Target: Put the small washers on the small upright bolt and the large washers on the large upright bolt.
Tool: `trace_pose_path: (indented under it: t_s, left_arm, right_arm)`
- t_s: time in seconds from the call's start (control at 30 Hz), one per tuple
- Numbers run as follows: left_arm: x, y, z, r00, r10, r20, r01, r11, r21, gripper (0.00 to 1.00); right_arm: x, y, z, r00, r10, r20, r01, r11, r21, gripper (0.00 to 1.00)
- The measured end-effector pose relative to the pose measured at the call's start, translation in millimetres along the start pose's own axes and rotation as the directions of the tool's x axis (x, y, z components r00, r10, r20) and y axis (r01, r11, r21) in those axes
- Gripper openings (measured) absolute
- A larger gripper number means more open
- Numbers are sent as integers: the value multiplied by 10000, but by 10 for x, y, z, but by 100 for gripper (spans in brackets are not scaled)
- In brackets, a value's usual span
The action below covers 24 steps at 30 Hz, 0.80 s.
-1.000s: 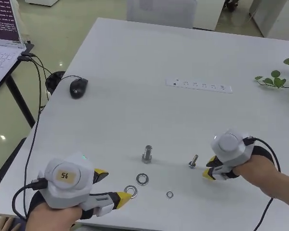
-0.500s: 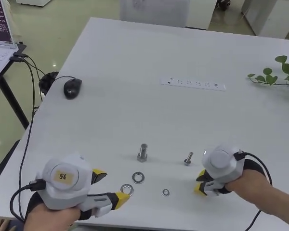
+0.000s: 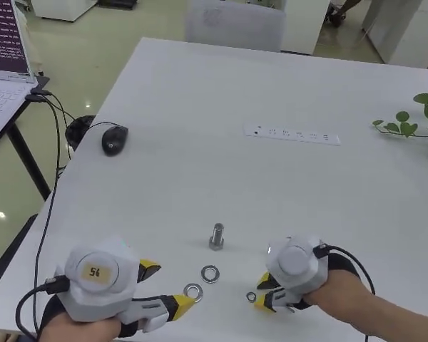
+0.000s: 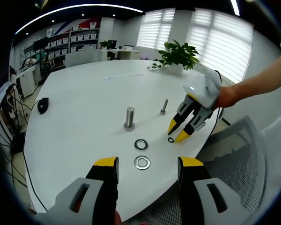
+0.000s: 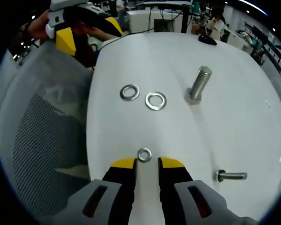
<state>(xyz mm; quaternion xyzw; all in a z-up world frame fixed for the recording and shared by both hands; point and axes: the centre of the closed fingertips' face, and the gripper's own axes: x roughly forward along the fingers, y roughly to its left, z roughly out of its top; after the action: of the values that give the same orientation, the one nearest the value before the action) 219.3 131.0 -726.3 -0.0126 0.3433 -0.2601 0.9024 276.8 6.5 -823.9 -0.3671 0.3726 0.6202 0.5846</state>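
The large upright bolt (image 3: pixel 217 236) (image 4: pixel 129 118) (image 5: pixel 199 84) stands mid-table. Beside it, the small bolt (image 4: pixel 164 106) (image 5: pixel 231 176) stands upright too. Two large washers (image 3: pixel 210 273) (image 3: pixel 193 291) lie flat near the front edge. My right gripper (image 3: pixel 260 293) (image 5: pixel 147 163) is open, low over the table, its yellow tips either side of the small washer (image 5: pixel 144 155) (image 3: pixel 251 296) (image 4: pixel 171 139), which lies flat just ahead of them. My left gripper (image 3: pixel 167 285) (image 4: pixel 148 164) is open and holds nothing; the nearer large washer (image 4: pixel 142 162) lies between its tips.
A black mouse (image 3: pixel 115 139) with its cable lies at the left, a white power strip (image 3: pixel 292 134) farther back, a plant (image 3: pixel 414 117) at the right edge. A laptop (image 3: pixel 0 57) stands on a side desk. The table's front edge (image 3: pixel 221 329) runs just below the washers.
My right gripper has moved left and toward the front edge, from beside the small bolt to the small washer. The left gripper and the washers have stayed put.
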Motion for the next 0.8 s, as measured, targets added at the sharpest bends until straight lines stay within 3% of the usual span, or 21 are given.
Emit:
trace_pose_path:
  t_s: [0.1, 0.2, 0.4, 0.5, 0.6, 0.8]
  left_arm:
    - [7, -10, -6, 10000, -38, -12, 38, 10000, -10, 50]
    - [14, -30, 0, 10000, -83, -21, 83, 10000, 22, 50]
    - [36, -34, 10, 9999, -123, -29, 124, 9999, 70, 50]
    - [42, -40, 17, 9999, -135, -24, 135, 9999, 78, 50]
    - [50, -48, 13, 9999, -157, -34, 158, 9998, 89, 50]
    - [45, -72, 0, 9998, -164, -58, 165, 9998, 95, 50]
  right_arm:
    - [13, 4, 29, 9999, 109, 115, -109, 9999, 24, 20]
    - [17, 34, 31, 9999, 116, 66, -112, 9985, -541, 20]
    - [21, 39, 34, 9999, 135, 72, -129, 9961, -877, 21]
    - [32, 68, 46, 9997, 228, 45, -217, 9850, -1714, 19]
    - [36, 85, 54, 9995, 297, 141, -272, 9880, -1518, 17]
    - [42, 73, 53, 9996, 263, -126, -282, 9810, -1917, 15]
